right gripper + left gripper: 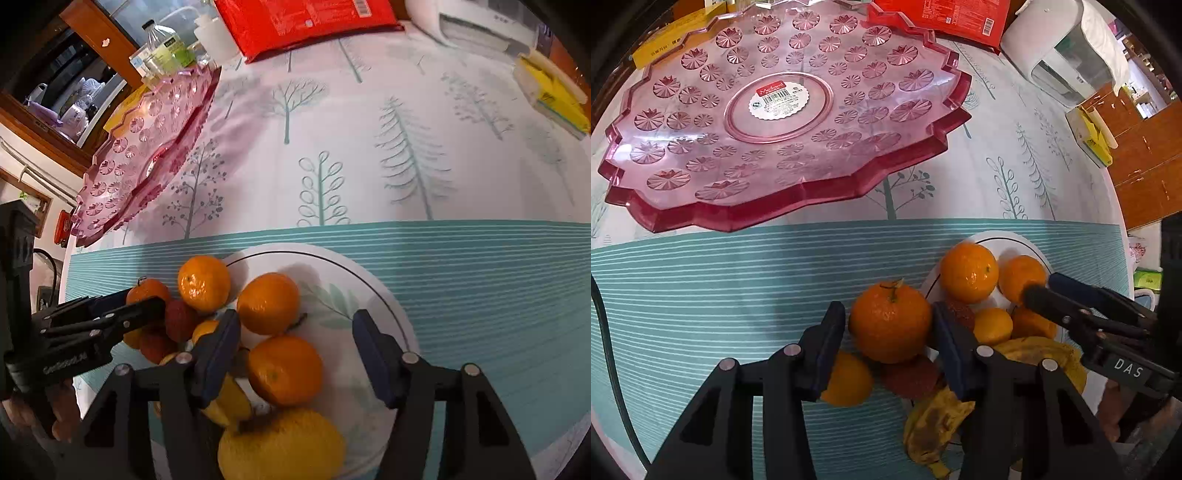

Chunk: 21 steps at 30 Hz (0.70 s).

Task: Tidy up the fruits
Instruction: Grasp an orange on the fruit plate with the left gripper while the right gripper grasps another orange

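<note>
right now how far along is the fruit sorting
Barely started. Nothing looks done: the pink tray holds no fruit. In hand: the left gripper is shut on a stemmed orange at the edge of the white plate. The right gripper is open over the pile. Left: the other oranges, red lychees, bananas and a yellow fruit.

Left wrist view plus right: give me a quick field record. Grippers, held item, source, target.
left gripper: shut on stemmed orange, lifted above the pile
right gripper: open, over white plate, an orange between its fingers, untouched
source: white plate with oranges, lychees, bananas
target: pink tray, no fruit on it
surface: tree-print tablecloth
</note>
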### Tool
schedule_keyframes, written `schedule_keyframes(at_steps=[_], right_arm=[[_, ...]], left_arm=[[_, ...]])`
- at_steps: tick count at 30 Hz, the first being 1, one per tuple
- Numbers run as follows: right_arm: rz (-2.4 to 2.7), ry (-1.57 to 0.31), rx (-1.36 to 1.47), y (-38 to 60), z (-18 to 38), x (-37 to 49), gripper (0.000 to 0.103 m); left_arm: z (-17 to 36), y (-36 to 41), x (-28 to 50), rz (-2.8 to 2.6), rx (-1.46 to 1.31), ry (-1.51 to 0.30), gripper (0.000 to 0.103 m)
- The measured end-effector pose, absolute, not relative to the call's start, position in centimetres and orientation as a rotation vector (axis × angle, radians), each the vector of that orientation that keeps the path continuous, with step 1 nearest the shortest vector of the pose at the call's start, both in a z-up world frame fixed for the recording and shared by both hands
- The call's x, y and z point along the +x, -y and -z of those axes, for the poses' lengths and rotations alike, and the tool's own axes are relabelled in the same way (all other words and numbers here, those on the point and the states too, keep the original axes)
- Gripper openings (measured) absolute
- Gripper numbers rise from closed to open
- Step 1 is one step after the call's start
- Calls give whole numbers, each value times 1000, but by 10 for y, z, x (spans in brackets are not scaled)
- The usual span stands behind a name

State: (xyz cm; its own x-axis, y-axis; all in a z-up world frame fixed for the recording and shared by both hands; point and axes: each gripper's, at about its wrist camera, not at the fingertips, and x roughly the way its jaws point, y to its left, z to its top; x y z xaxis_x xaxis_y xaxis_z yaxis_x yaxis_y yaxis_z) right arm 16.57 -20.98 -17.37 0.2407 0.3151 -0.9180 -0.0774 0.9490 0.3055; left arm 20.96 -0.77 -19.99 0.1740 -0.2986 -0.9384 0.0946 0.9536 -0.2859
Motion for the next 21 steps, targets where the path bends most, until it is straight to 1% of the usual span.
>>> schedule_keyframes(at_steps=[4, 8, 15, 17, 21], right_arm=[[-314, -1311, 221, 201, 180, 170, 61], [-356, -1320, 240, 194, 184, 174, 54], [-366, -1297, 268, 194, 183, 178, 53], [-388, -1285, 284, 195, 182, 178, 39], [-380, -1272, 267, 194, 181, 174, 38]], left_arm=[[202, 5, 213, 293, -202, -1372, 45], [204, 1, 212, 298, -225, -1377, 45], [211, -8, 212, 295, -316, -1409, 45], [211, -7, 213, 293, -316, -1411, 45], [212, -9, 212, 291, -306, -1404, 44]])
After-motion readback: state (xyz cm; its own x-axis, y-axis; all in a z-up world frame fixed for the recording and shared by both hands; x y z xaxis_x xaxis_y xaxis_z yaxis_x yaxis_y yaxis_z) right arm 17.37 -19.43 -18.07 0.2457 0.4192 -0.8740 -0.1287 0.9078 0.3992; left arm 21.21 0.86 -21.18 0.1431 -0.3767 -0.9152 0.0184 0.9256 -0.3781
